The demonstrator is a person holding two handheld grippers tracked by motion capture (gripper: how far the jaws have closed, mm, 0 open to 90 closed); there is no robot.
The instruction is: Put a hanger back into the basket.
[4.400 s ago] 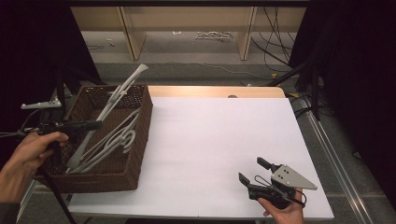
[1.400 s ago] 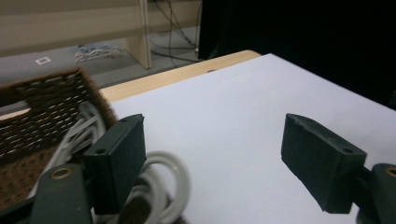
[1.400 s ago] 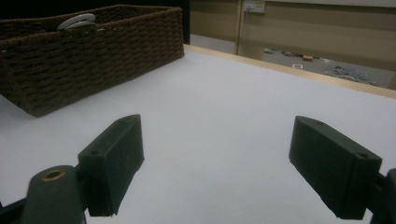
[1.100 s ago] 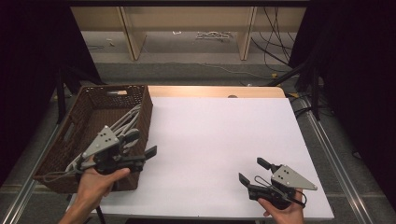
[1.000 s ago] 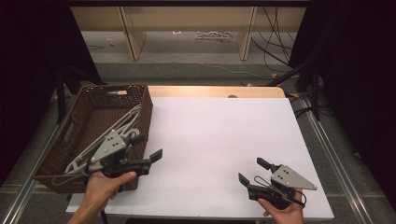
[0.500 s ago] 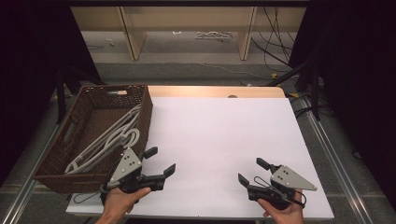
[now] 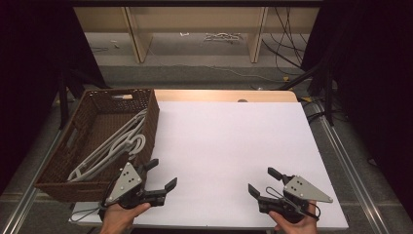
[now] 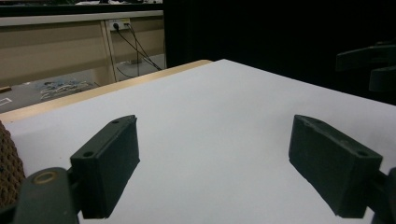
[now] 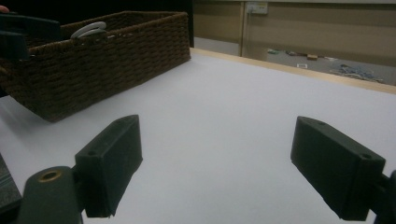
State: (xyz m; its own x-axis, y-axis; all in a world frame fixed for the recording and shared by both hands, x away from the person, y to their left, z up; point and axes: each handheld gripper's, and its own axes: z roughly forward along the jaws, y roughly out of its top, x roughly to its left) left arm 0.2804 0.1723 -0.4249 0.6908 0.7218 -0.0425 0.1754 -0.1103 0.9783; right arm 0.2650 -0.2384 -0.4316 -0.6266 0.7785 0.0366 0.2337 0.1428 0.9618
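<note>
We hold both grippers low at the near edge of the table [image 7: 234,141], jaws spread wide and empty. The left gripper [image 7: 159,176] sits just beside the basket [image 7: 97,184], where the hangers [image 7: 114,146] lie in a loose heap. To go in well, we should lift over the rim, pick one hanger's free arm, and close squarely so its neighbours don't tangle. The right gripper [image 7: 260,182] can wait.

The hangers [image 7: 113,147] overlap in the basket [image 7: 68,182], so their number cannot be told.
</note>
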